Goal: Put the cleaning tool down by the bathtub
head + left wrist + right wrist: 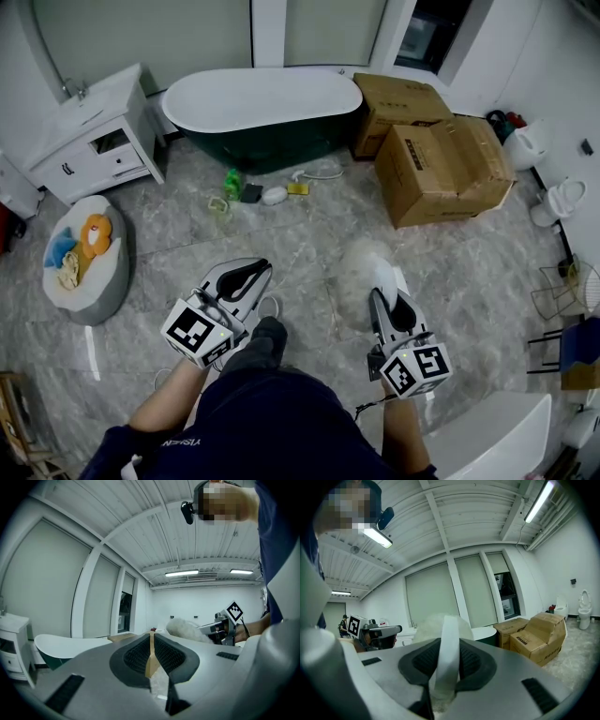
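right gripper clamps the white handle of the fluffy cleaning tool, held above the marble floor at near right, well apart from the bathtub at far centre; left gripper closed and empty at near left; cardboard boxes sit right of the bathtub

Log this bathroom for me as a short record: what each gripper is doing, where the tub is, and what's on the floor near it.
right gripper: shut on the white handle of a fluffy white duster, held above the floor
left gripper: jaws together, nothing between them
bathtub: ahead of the person, white inside, dark green outside
floor by tub: green bottle and a few small items
right of tub: cardboard boxes
left of tub: white vanity cabinet
task status: duster not yet put down
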Demonstrator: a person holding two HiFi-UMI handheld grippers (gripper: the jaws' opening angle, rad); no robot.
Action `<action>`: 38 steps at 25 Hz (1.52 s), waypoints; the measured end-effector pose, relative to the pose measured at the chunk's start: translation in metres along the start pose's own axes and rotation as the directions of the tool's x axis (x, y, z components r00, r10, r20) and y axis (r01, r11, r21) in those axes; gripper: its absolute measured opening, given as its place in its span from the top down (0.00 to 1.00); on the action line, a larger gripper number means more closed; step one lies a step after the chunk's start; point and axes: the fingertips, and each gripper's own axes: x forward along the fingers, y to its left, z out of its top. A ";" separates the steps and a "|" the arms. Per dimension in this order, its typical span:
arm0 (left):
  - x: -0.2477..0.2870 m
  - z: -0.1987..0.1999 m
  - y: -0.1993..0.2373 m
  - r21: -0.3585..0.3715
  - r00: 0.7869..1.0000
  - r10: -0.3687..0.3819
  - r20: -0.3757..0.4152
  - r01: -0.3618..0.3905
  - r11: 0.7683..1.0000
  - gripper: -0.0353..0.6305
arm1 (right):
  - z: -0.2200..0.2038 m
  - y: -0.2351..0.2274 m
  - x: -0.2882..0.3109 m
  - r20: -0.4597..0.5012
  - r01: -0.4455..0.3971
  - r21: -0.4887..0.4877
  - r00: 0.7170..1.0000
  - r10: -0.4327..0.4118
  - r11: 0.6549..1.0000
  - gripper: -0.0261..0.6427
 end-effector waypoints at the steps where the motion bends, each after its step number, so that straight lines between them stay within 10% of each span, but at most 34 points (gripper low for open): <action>1: 0.007 0.000 0.006 -0.001 1.000 -0.004 -0.001 0.004 1.000 0.87 | 0.001 -0.004 0.007 -0.003 0.002 0.003 1.000 -0.002 1.000 0.82; 38: 0.192 0.012 0.287 -0.048 0.991 -0.123 -0.052 0.120 0.992 0.90 | 0.062 -0.077 0.321 -0.084 0.086 0.027 0.993 -0.084 0.996 0.82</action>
